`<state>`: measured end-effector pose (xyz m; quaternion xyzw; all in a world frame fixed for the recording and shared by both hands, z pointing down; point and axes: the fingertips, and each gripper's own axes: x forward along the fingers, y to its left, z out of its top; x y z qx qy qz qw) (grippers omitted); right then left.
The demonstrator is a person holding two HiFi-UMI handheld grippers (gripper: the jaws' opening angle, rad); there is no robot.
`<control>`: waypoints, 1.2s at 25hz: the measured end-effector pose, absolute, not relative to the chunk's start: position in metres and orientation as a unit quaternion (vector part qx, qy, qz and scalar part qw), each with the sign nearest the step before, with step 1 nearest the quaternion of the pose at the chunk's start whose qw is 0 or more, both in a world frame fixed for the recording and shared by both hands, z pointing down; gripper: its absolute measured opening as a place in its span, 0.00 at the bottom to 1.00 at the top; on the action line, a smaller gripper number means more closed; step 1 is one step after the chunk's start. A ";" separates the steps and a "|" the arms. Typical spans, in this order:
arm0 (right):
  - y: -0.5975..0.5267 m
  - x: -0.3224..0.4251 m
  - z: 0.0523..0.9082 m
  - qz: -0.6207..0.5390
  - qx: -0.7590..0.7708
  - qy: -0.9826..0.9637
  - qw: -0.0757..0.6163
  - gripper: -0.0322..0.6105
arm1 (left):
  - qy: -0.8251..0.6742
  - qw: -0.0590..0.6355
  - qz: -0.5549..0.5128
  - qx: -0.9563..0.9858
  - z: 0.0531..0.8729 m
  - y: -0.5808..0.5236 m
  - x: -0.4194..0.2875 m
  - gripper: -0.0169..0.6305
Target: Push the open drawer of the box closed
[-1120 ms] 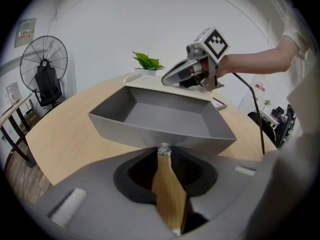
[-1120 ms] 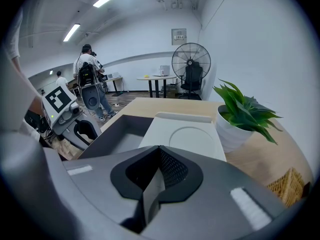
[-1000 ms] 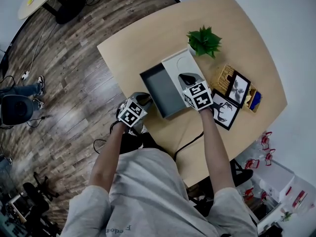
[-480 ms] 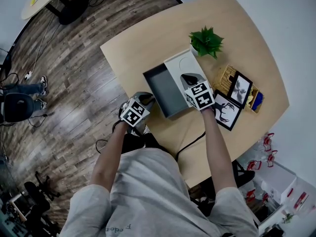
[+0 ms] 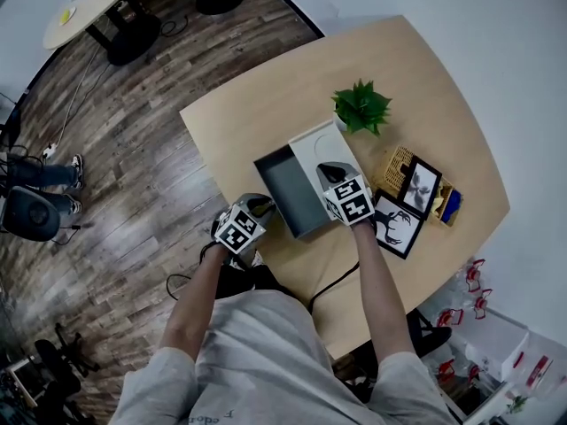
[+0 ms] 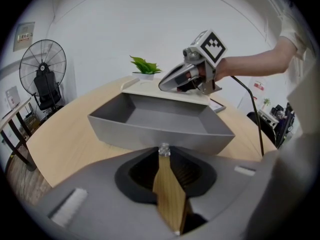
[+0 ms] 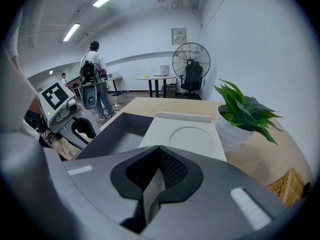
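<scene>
The white box [image 5: 321,142] sits on the light wooden table [image 5: 257,104], and its grey drawer [image 5: 290,189] is pulled well out of the side of the box that faces the left gripper [image 5: 260,206]. The drawer's tray looks bare inside.

The left gripper sits low at the drawer's outer wall, on the far side of the drawer from the box. Its jaws are pressed together at the tips with nothing between them, and they point straight at that wall. The tips are just beside the wall, though no view shows whether they touch it.

The right gripper [image 5: 327,170] is over the top of the box, above the box's near edge. Its jaws are also pressed together and hold nothing. Whether it rests on the lid cannot be told.

Past the far end of the box, touching or nearly touching it, stands a potted plant [image 5: 361,108] in a white pot. On the side of the box away from the drawer lie a wicker basket [image 5: 396,160] and two black picture frames [image 5: 418,185], near the box but apart from it. Beyond the table, well away from the box, a pedestal fan [image 7: 191,59] stands and a person [image 7: 95,71] walks.
</scene>
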<state>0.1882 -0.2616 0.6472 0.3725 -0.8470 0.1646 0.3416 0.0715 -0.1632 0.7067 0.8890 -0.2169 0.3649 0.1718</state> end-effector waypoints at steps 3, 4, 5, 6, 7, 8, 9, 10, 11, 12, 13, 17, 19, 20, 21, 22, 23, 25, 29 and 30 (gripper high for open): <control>-0.262 0.188 0.646 0.164 0.373 -0.847 0.342 0.05 | -0.214 0.176 0.361 0.890 0.707 -0.164 0.074 0.22; -0.263 0.188 0.646 0.164 0.373 -0.847 0.341 0.05 | -0.215 0.176 0.360 0.891 0.707 -0.164 0.075 0.22; -0.263 0.187 0.646 0.164 0.374 -0.847 0.341 0.05 | -0.214 0.175 0.360 0.891 0.707 -0.165 0.076 0.22; -0.262 0.187 0.646 0.164 0.374 -0.847 0.341 0.05 | -0.212 0.175 0.360 0.891 0.707 -0.164 0.077 0.22; -0.262 0.188 0.646 0.164 0.374 -0.847 0.342 0.05 | -0.211 0.174 0.360 0.892 0.708 -0.164 0.078 0.22; -0.262 0.188 0.646 0.164 0.374 -0.846 0.342 0.05 | -0.211 0.174 0.359 0.892 0.708 -0.164 0.079 0.22; -0.262 0.188 0.646 0.164 0.374 -0.846 0.342 0.05 | -0.212 0.173 0.358 0.893 0.707 -0.165 0.080 0.22; -0.262 0.187 0.646 0.164 0.374 -0.847 0.341 0.05 | -0.212 0.173 0.358 0.893 0.707 -0.165 0.080 0.22; -0.262 0.187 0.646 0.165 0.374 -0.847 0.341 0.05 | -0.211 0.173 0.359 0.893 0.707 -0.165 0.080 0.22; -0.262 0.187 0.646 0.165 0.374 -0.847 0.341 0.05 | -0.210 0.173 0.361 0.892 0.707 -0.165 0.080 0.22; -0.262 0.187 0.646 0.164 0.374 -0.847 0.341 0.05 | -0.210 0.172 0.362 0.892 0.706 -0.166 0.080 0.22; -0.262 0.188 0.646 0.165 0.374 -0.847 0.341 0.05 | -0.209 0.171 0.358 0.894 0.708 -0.169 0.084 0.22; -0.261 0.187 0.646 0.165 0.374 -0.847 0.341 0.05 | -0.208 0.170 0.357 0.895 0.706 -0.171 0.086 0.22; -0.261 0.187 0.646 0.165 0.374 -0.847 0.341 0.05 | -0.207 0.168 0.357 0.895 0.706 -0.172 0.088 0.22; -0.262 0.187 0.646 0.164 0.374 -0.847 0.341 0.05 | -0.205 0.167 0.357 0.896 0.705 -0.174 0.090 0.22; -0.263 0.187 0.646 0.164 0.374 -0.847 0.340 0.05 | -0.203 0.166 0.359 0.896 0.705 -0.175 0.091 0.22; -0.263 0.187 0.646 0.164 0.374 -0.847 0.340 0.05 | -0.202 0.166 0.360 0.895 0.706 -0.175 0.092 0.22; -0.262 0.187 0.647 0.164 0.374 -0.847 0.340 0.05 | -0.200 0.167 0.362 0.895 0.706 -0.175 0.094 0.22; -0.263 0.188 0.647 0.164 0.374 -0.847 0.339 0.05 | -0.196 0.164 0.363 0.896 0.707 -0.177 0.098 0.22; -0.263 0.187 0.646 0.165 0.374 -0.847 0.339 0.05 | -0.194 0.164 0.364 0.896 0.707 -0.177 0.098 0.22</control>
